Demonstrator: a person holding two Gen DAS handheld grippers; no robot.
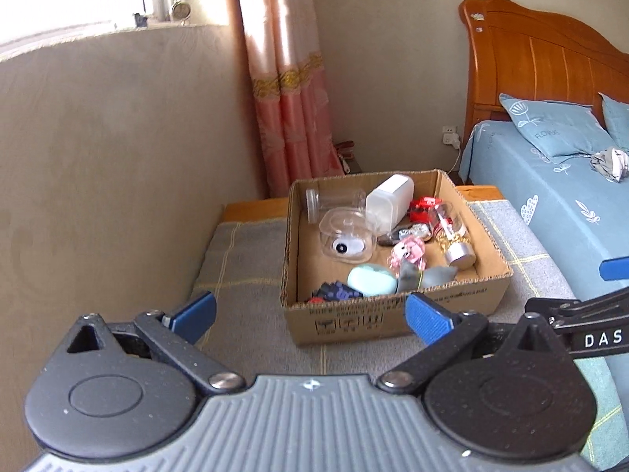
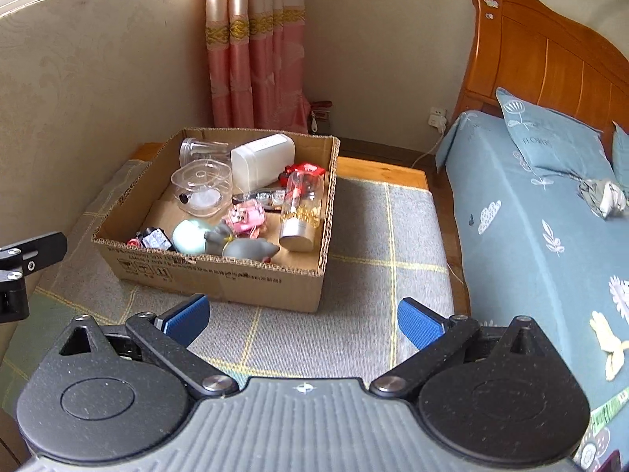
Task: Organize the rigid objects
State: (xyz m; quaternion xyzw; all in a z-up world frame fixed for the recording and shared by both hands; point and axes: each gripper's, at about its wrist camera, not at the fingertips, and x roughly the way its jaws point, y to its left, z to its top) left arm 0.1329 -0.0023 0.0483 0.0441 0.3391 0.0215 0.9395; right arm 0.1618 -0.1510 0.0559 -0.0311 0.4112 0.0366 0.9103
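Small dark items at the near-left corner of the cardboard box [image 1: 397,314] are half hidden behind its front wall; what they are cannot be told. Print on that wall is too blurred to read.

Left gripper [image 1: 310,314]: jaws spread wide, nothing between the 2 blue pads, tilted down over the grey checked mat [image 1: 243,271]. Box sits ahead, slightly right, resting on the mat.

Right gripper [image 2: 302,320]: released, pads apart and empty, angled down. Box lies ahead and left of it.

Inside the box: clear round container [image 2: 202,187], white container [image 2: 261,161] on its side, bottle with metal cap [image 2: 300,212], pink toy [image 2: 245,216], mint egg-shaped object [image 2: 188,236], grey figure [image 2: 243,247] against the front wall.
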